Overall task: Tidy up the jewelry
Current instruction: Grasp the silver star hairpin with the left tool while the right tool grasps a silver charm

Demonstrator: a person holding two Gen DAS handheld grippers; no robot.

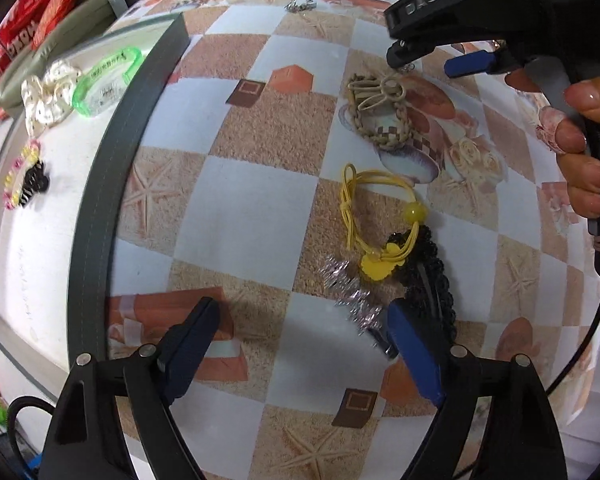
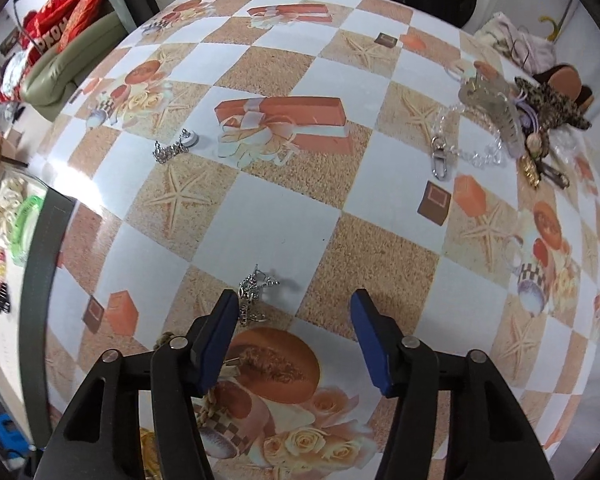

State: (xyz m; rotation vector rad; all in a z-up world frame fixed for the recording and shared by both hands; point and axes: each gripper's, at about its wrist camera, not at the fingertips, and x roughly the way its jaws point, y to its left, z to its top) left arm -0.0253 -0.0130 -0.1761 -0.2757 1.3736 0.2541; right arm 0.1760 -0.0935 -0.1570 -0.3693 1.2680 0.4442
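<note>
Jewelry: glittery silver clip [image 1: 350, 296], braided straw tie [image 1: 380, 110], glossy checkered tablecloth [image 1: 236, 216].

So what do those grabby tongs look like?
Both tongs are black plastic with blue pads on the fingertips and small silver rivets at the joints. The right tongs have raised letters on the casing, and a thin black cable loops below the hand holding their grip. The left tongs look the same.

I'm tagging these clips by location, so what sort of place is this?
Most likely a home living or dining area. A table with a printed oilcloth is strewn with hair ties and jewelry, a cushioned sofa stands beyond it, and a sandal lies near the far edge.
</note>
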